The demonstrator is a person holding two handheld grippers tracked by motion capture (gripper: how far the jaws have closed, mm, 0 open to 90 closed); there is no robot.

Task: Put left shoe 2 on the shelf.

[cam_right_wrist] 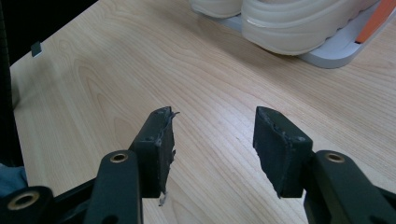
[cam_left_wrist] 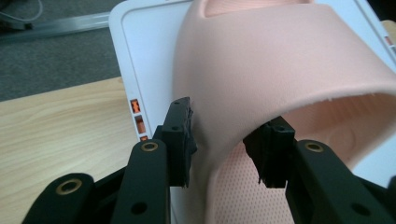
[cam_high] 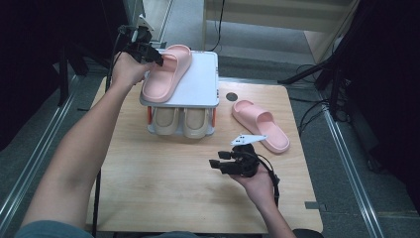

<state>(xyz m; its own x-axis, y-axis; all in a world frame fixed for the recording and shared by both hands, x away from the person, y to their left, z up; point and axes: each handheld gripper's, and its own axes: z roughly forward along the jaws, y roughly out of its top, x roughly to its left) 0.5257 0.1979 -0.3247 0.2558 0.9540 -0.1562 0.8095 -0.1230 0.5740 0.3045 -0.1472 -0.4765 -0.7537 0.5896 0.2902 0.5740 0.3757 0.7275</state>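
Pink slipper (cam_high: 166,74) already up on the white top of the rack (cam_high: 203,79), toward 11 o'clock on the desk (cam_high: 163,188), lying slantwise with the toe at 1 o'clock and the heel overhanging the rack's edge at 7 o'clock. Left gripper (cam_high: 157,59) at its 10 o'clock side. Seen along that gripper: jaws apart astride one side of the strap (cam_left_wrist: 280,70), one pad against the outer face, the other tucked under the strap inside, apparently no real squeeze, so read as a grip let go rather than a hold. Sole resting on the rack's top, flat as far as can be told.

Below, on the lower shelf: beige pair (cam_high: 181,121) side by side, toes toward 6 o'clock, needing nothing more by the look of it.

Not yet done: second slipper (cam_high: 261,125), also pink, flat on the desk at 4 o'clock from the rack, well apart from the first. Right gripper (cam_high: 216,159) hovering over bare wood at 7 o'clock from that slipper, near but not touching, jaws wide apart with nothing between them (cam_right_wrist: 212,126).

Judged roughly half finished: one pink slipper shelved, its mate waiting. Left to do, probably: drawing the left gripper clear, perhaps straightening the shelved slipper, then fetching the mate and setting it beside the first on the free part of the top, at 3 o'clock.
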